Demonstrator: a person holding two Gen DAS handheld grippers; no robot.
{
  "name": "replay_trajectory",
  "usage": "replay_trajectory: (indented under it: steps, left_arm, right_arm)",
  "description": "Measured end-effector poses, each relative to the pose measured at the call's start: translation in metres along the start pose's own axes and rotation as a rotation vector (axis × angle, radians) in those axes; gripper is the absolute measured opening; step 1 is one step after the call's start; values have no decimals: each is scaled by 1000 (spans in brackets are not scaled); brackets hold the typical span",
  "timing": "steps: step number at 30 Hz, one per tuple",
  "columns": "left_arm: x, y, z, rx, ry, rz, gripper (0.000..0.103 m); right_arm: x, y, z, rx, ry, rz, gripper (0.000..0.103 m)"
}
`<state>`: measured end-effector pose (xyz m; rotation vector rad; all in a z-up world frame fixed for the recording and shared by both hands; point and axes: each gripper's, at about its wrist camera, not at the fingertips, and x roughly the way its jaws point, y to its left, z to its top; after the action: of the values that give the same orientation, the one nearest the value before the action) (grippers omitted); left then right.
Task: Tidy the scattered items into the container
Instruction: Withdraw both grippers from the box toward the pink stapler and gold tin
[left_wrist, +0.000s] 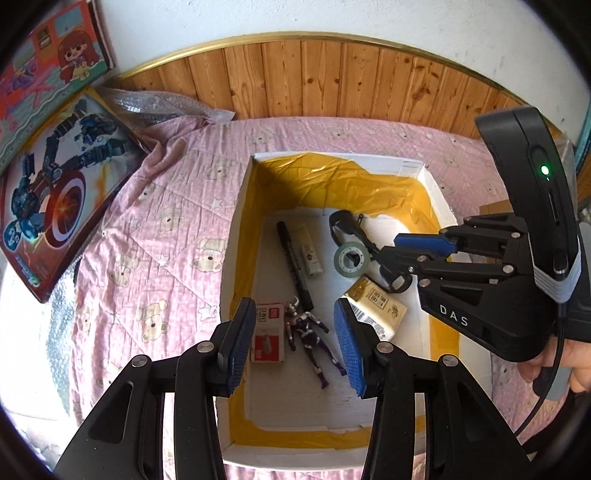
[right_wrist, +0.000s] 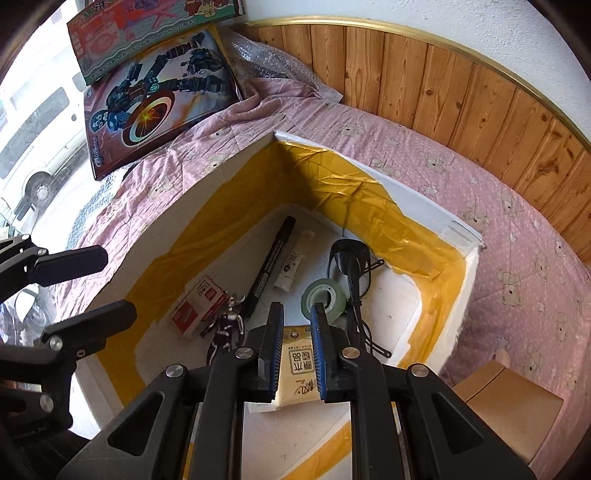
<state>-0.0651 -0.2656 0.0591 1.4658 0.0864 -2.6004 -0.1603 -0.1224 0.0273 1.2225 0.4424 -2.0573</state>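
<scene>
1. White foam makes the box (left_wrist: 236, 221), and yellow tape lines its inside walls. It sits on a pink bed cover (left_wrist: 155, 221) with little bears on it.
2. The left claw (left_wrist: 295, 343) hangs over the near end of the box. Its blue pads are wide apart and hold nothing.
3. Right under the left claw lies a purple toy figure (left_wrist: 312, 336). A small red and white box (left_wrist: 266, 334) lies just beside the toy, under the claw's left pad.
4. Past the left claw, farther into the box, a black marker (left_wrist: 295, 266) lies next to a white tube (left_wrist: 311, 251).
5. The right claw (right_wrist: 297, 354) reaches into the box from the right side. Its pads are close together with a small gap, and nothing is between them.
6. A yellow tissue pack (right_wrist: 300, 373) lies right under the right claw.
7. Just ahead of the right claw is a green tape roll (right_wrist: 325, 297). A black cable (right_wrist: 352, 266) lies beside the roll and runs back along the claw's right side.
8. Far off to the left of both claws, two picture boxes (left_wrist: 55, 192) rest at the edge of the bed, by some bubble wrap (left_wrist: 159, 107).
9. A brown cardboard box (right_wrist: 509, 406) sits on the bed to the right of the right claw.
</scene>
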Motion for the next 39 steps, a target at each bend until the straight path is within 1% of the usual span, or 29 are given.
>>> replay_trajectory:
  steps: [3, 6, 9, 11, 13, 17, 19, 21, 22, 24, 26, 29, 31, 33, 36, 39]
  left_arm:
    - [-2, -12, -1, 29, 0, -7, 47]
    - [-6, -26, -1, 53, -6, -21, 47]
    - [-9, -43, 0, 80, -11, -42, 47]
    - [-10, -57, 1, 105, -15, -57, 47]
    - [-13, -73, 1, 132, -20, -70, 47]
    - [-18, -104, 3, 183, -34, -98, 47]
    - [-20, -118, 3, 206, -38, -111, 47]
    - [-21, -133, 2, 235, -38, -118, 47]
    - [-21, -139, 1, 248, -38, -116, 47]
    - [-20, -150, 0, 261, -31, -131, 47]
    - [-20, -164, -2, 261, -21, -169, 47]
    - [-21, -196, -14, 323, -2, -250, 47]
    - [-21, -219, -25, 379, 14, -294, 47]
    - [-17, -236, -33, 413, 19, -294, 47]
    - [4, -246, -29, 366, 63, -296, 47]
    - [21, -247, -17, 290, 75, -322, 47]
  right_arm:
    - [-11, -15, -24, 61, -24, 14, 15]
    - [-23, -35, -54, 148, -53, 65, 15]
    - [-44, -50, -80, 187, -133, 135, 15]
    - [-59, -60, -93, 230, -173, 207, 15]
    - [-71, -70, -103, 258, -189, 256, 24]
    - [-92, -98, -123, 329, -245, 466, 27]
    - [-98, -119, -134, 418, -261, 585, 32]
    - [-99, -145, -146, 545, -277, 691, 37]
    - [-100, -155, -152, 598, -286, 731, 40]
    - [-104, -171, -160, 668, -306, 772, 41]
    - [-105, -185, -166, 708, -310, 769, 41]
    - [-110, -205, -185, 752, -288, 701, 41]
    - [-114, -214, -203, 744, -248, 601, 41]
    - [-115, -219, -221, 733, -200, 505, 41]
    - [-115, -219, -246, 719, -146, 397, 41]
    - [-116, -211, -261, 671, -122, 341, 41]
